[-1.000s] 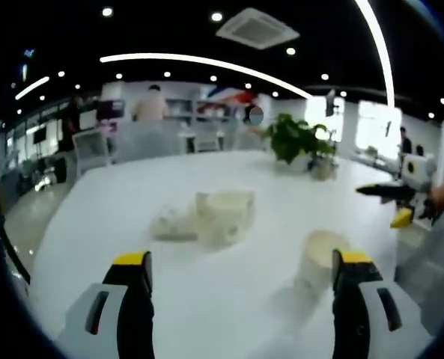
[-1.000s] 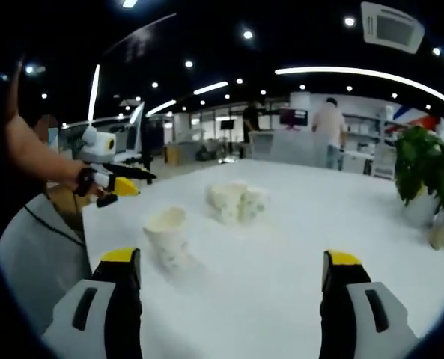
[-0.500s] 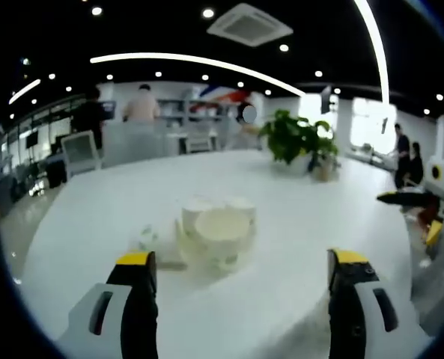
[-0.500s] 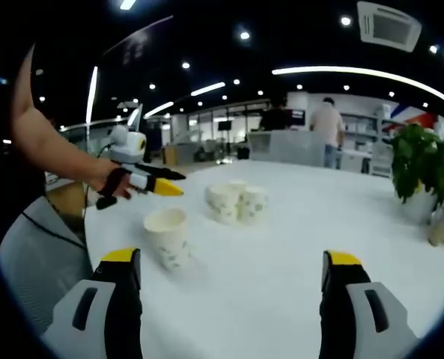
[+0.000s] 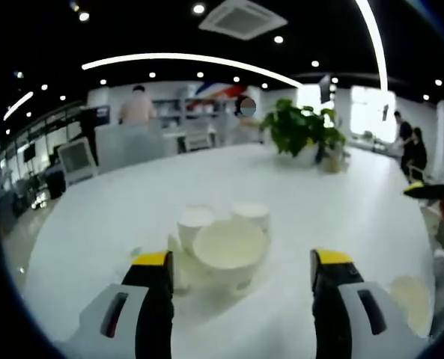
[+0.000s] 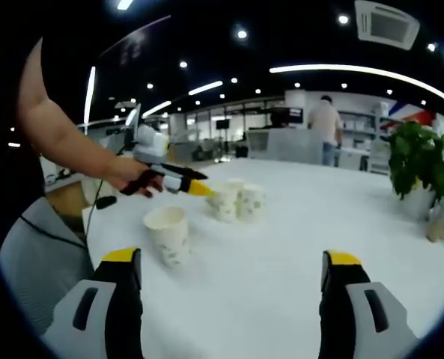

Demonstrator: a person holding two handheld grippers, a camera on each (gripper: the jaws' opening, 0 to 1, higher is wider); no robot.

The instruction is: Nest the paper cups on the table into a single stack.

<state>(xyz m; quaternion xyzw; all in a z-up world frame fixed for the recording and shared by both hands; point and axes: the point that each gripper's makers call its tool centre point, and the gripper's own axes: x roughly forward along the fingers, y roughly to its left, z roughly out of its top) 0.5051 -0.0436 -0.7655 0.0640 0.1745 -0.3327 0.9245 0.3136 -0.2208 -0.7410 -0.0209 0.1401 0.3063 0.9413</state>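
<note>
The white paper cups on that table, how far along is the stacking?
Nothing looks nested yet. A cluster of white paper cups stands loose on the white table, and one single cup stands apart. The left tool reaches toward the cluster, open; the right tool is open and empty. All stacking remains.

White paper cups (image 5: 229,247) upright, clustered

Ceiling strips (image 5: 207,61) and spotlights light the room brightly. The white table (image 6: 281,254) glares, washing out the cups (image 5: 225,243). Both views are soft, blurred and bent at edges.
</note>
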